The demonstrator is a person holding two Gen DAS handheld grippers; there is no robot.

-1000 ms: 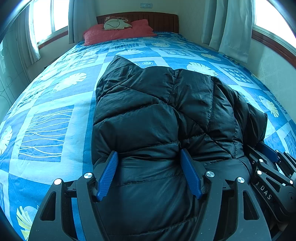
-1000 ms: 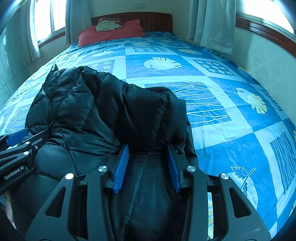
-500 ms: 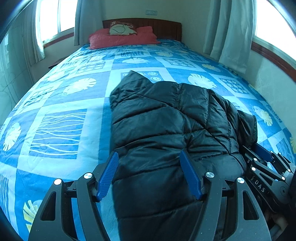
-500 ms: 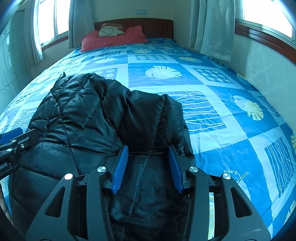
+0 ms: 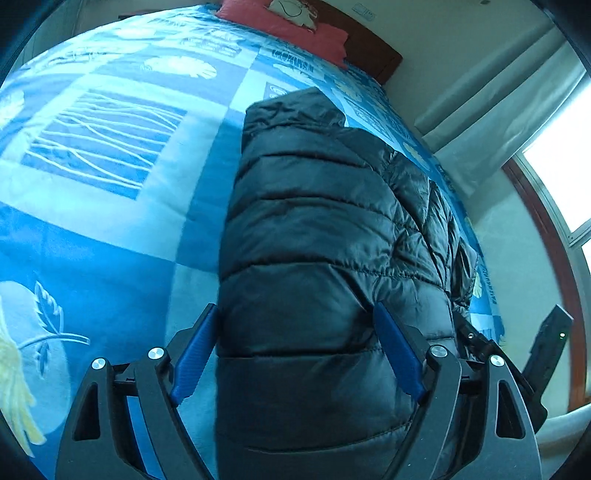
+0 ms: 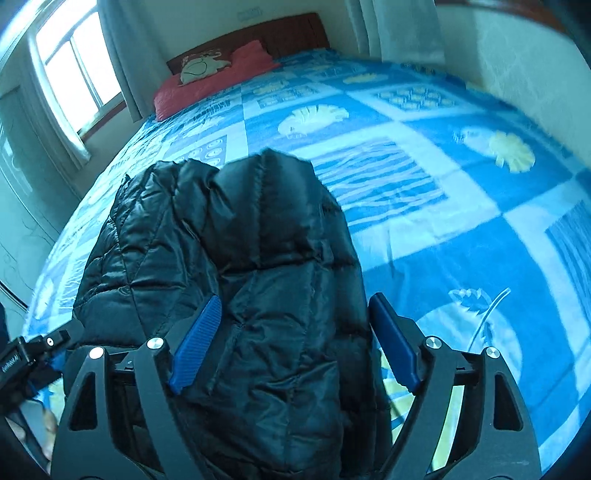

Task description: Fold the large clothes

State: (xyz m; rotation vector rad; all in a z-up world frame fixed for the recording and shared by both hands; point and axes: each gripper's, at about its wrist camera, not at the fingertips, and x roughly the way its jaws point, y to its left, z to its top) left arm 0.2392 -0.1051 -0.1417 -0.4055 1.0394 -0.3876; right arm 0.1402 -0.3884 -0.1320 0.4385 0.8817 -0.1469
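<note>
The bed (image 6: 424, 122) carries a blue patchwork-print bedspread (image 5: 110, 229) (leaf and line motifs). A folded black puffer jacket (image 5: 314, 240) lies directly on it near the foot; a red pillow (image 6: 218, 79) rests at the wooden headboard (image 6: 291, 31).

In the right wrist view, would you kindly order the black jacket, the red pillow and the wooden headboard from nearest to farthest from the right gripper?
1. Black jacket: between the opening jaws of the right gripper.
2. Red pillow: far end of the bed, left.
3. Wooden headboard: behind the pillow, against the wall.
</note>
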